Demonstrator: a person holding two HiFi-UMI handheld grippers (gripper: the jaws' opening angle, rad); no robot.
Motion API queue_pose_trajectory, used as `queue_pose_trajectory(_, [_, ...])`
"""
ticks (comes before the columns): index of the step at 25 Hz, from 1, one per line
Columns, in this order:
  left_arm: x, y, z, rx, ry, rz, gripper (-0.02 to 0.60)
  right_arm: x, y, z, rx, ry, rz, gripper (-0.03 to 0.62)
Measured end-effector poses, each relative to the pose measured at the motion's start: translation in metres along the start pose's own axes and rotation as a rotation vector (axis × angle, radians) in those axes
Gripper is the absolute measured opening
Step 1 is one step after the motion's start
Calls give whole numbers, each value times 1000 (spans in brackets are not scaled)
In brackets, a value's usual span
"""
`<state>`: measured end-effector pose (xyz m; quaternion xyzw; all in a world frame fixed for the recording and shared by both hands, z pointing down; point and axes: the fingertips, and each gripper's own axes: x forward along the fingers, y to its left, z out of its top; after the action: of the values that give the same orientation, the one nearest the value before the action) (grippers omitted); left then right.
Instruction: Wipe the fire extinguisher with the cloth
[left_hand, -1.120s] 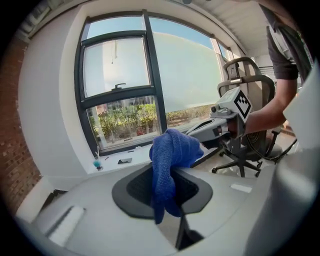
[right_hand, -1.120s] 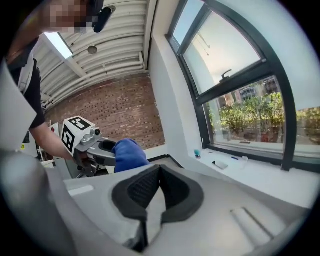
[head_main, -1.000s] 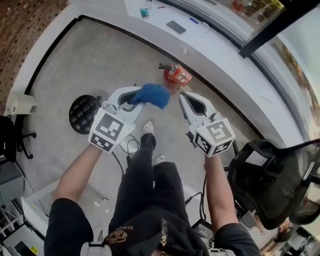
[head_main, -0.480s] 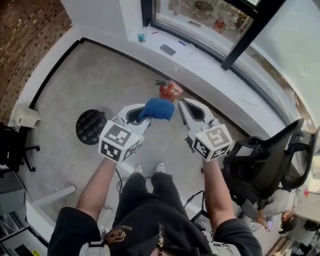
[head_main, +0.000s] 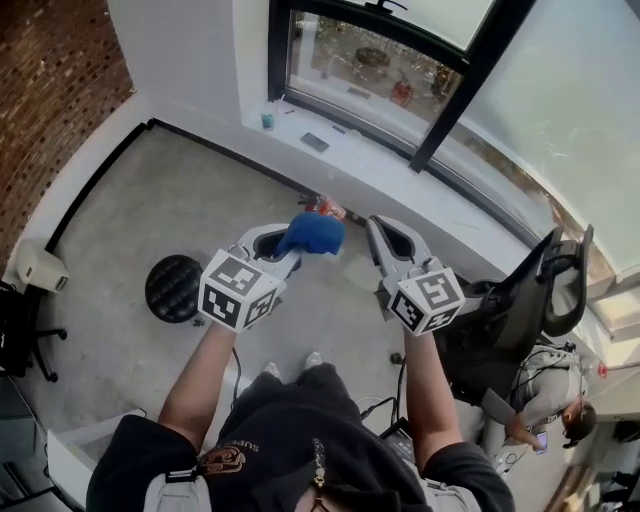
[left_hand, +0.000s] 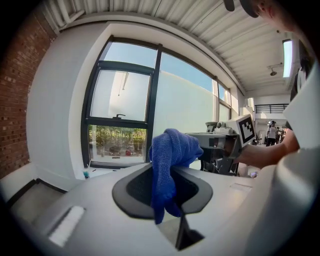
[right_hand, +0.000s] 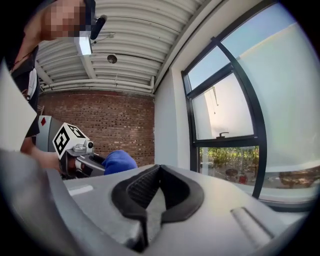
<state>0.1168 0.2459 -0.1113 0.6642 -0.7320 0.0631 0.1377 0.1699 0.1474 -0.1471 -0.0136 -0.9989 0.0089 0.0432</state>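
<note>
We count two grippers. Left gripper (head_main: 286, 250) clamped on the one blue cloth (head_main: 312, 232), held in the air. One red fire extinguisher (head_main: 329, 208) stands on the floor (head_main: 150, 210) beyond the cloth, mostly hidden. Right gripper (head_main: 383, 229): jaws pressed together, nothing between them.

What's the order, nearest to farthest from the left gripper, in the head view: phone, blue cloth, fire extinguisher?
1. Blue cloth, clamped by the left gripper.
2. Fire extinguisher, on the floor just beyond.
3. Phone, back on the windowsill.
</note>
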Motion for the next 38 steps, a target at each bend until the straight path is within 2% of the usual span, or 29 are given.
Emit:
queue_pose_trajectory(9, [-46, -15, 22, 40, -59, -43, 67, -13, 47, 30, -42, -46, -36, 3])
queue_pose_trajectory(17, [-70, -17, 21, 51, -77, -49, 67, -17, 73, 38, -51, -70, -41, 3])
queue_pose_trajectory(38, [-69, -13, 31, 45, -97, -52, 67, -13, 73, 54, -48, -99, -54, 3])
